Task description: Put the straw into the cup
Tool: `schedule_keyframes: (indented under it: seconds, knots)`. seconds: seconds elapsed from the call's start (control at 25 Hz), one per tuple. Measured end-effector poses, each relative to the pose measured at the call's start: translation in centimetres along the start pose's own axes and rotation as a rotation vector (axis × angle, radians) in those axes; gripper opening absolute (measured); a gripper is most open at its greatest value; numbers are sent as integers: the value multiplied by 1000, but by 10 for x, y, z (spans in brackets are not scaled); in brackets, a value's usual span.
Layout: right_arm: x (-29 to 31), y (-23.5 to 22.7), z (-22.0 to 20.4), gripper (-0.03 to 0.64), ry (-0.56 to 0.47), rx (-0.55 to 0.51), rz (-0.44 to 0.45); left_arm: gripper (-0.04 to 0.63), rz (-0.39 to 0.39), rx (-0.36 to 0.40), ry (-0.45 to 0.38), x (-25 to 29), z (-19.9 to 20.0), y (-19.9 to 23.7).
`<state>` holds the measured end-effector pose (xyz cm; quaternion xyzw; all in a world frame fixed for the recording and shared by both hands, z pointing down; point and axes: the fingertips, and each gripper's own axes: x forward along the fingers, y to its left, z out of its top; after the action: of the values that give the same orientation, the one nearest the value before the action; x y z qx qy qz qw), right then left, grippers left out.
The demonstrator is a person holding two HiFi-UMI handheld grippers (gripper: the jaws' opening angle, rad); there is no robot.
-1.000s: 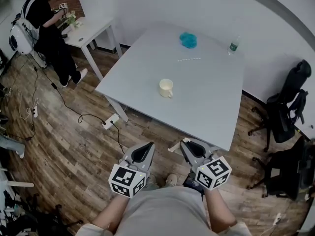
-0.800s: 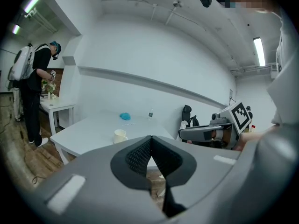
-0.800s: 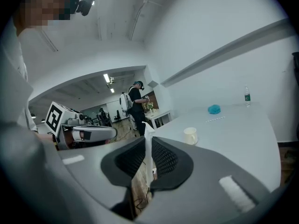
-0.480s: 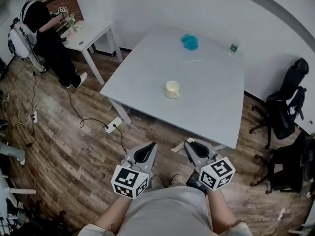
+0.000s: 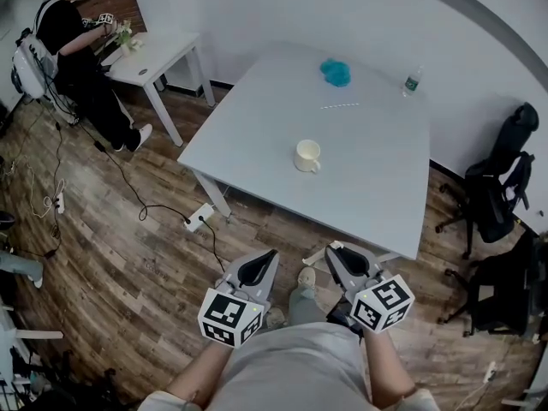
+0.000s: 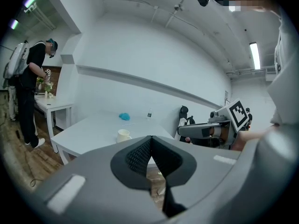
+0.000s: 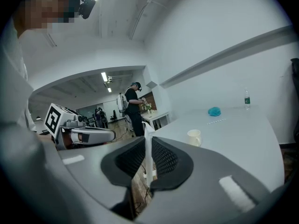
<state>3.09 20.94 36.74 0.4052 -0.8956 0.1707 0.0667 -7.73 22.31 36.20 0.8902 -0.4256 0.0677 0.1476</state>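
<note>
A cream cup point(image 5: 307, 156) with a handle stands near the middle of the light grey table point(image 5: 377, 187); it also shows as the cup point(image 6: 124, 135) and the cup point(image 7: 194, 136). Both grippers hang over the wooden floor, short of the table's near edge. My right gripper point(image 5: 332, 251) is shut on a thin white straw point(image 7: 147, 148), which stands upright between its pads; the straw's end point(image 5: 312, 255) sticks out to the left. My left gripper point(image 5: 267, 257) is shut with nothing in it, its pads point(image 6: 150, 146) meeting.
On the table's far side lie a blue cloth point(image 5: 335, 72), a small bottle point(image 5: 411, 82) and a thin white strip point(image 5: 341, 106). A black office chair point(image 5: 497, 187) stands at the right. A person point(image 5: 73, 50) works at a small white table; a power strip point(image 5: 199, 217) and cables lie on the floor.
The person has stepped slightly, and a shoe now shows between the grippers. Both grippers drifted a little right in the head view. The hold on the straw is the same.
</note>
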Motion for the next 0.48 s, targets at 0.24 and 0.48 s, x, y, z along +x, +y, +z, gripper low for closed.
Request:
schedule_keyframes:
  seconds: [0.24,0.48]
  knots:
    - [20,-26,2,49,0,27,24,18,17,6,11,27,7,15]
    - [57,-59,22,49,-11,27,61,18,46,10,23,61,23,40]
